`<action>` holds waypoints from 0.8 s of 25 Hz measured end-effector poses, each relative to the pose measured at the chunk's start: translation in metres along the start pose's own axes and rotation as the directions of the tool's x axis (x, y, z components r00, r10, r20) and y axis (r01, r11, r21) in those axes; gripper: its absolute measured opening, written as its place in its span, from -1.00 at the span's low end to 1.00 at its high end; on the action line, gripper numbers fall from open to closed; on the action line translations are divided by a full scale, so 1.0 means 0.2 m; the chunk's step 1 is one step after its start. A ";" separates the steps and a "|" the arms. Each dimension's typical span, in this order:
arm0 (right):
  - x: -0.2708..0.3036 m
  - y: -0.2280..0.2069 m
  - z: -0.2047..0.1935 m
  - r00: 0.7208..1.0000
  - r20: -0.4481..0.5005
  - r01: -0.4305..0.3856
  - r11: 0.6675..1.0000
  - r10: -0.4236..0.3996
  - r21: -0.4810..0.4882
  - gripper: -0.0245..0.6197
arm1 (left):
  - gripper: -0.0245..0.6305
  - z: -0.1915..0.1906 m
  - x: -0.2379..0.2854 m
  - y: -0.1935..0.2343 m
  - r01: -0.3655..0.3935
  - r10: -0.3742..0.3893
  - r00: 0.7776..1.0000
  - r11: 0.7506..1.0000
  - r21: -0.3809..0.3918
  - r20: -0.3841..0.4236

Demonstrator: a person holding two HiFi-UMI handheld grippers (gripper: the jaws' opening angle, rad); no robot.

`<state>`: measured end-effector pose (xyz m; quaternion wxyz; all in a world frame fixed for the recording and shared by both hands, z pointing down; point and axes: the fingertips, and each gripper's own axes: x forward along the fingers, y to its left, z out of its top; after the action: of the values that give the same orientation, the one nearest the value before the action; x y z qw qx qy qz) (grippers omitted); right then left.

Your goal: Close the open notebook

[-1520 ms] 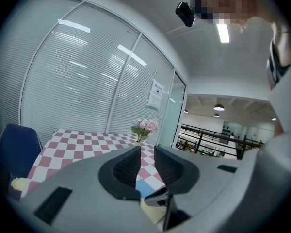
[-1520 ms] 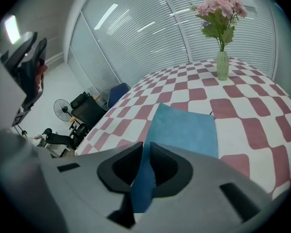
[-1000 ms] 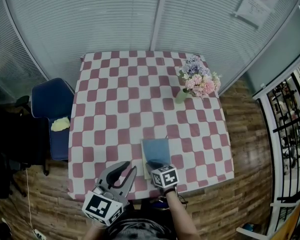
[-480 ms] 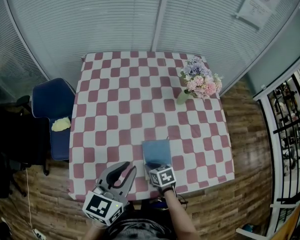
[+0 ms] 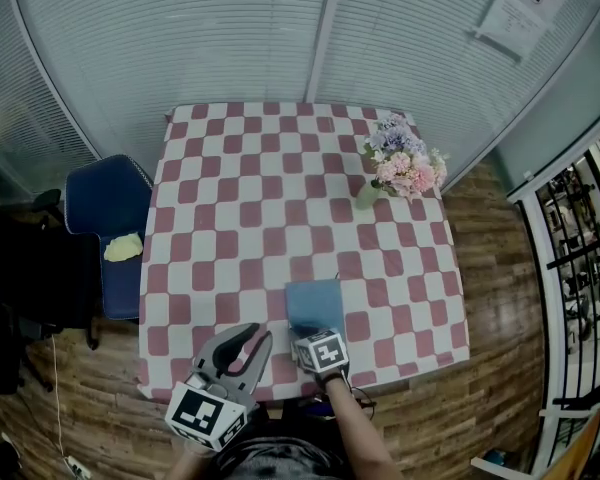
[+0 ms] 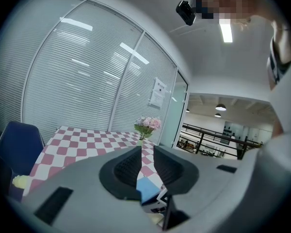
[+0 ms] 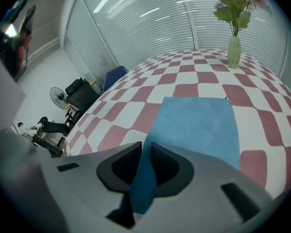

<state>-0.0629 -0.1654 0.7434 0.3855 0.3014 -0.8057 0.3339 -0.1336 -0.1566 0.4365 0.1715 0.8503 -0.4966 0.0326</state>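
A blue notebook (image 5: 315,306) lies near the front edge of the checked table (image 5: 240,218), its cover (image 7: 196,125) almost flat. My right gripper (image 5: 310,336) is at the notebook's near edge, pointing steeply down. The near edge of the cover runs between its pads (image 7: 146,152), which still pinch it while the jaws are opening. My left gripper (image 5: 263,338) hovers off the table's front edge, left of the notebook, holding nothing. A narrow gap shows between its pads (image 6: 146,152), and the notebook (image 6: 148,188) is visible through that gap.
A vase of pink and purple flowers (image 5: 400,168) stands at the table's far right, also in the right gripper view (image 7: 234,47). A blue chair (image 5: 105,218) with a yellow object (image 5: 123,248) on it sits left of the table. White blinds lie behind.
My right gripper has sunk slightly toward the table with the cover, which now lies flatter. The left gripper has not moved.
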 end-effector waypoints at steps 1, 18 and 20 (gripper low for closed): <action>0.00 0.00 0.00 1.000 0.000 -0.001 1.000 0.001 0.000 -0.73 | -0.70 0.00 0.00 0.00 0.000 0.000 1.000 1.000 0.001 0.001; 0.02 0.04 -0.02 0.999 -0.025 -0.039 0.997 0.038 -0.069 -0.60 | -0.71 -0.03 -0.01 0.01 0.000 0.000 1.000 1.000 -0.004 -0.008; 0.02 0.04 -0.02 0.999 -0.028 -0.047 0.996 0.045 -0.072 -0.58 | -0.71 -0.03 -0.01 0.01 -0.001 0.001 1.000 1.000 -0.001 -0.010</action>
<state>-0.0701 -0.1585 0.7453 0.3988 0.2642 -0.8189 0.3172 -0.1363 -0.1538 0.4416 0.1745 0.8497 -0.4962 0.0365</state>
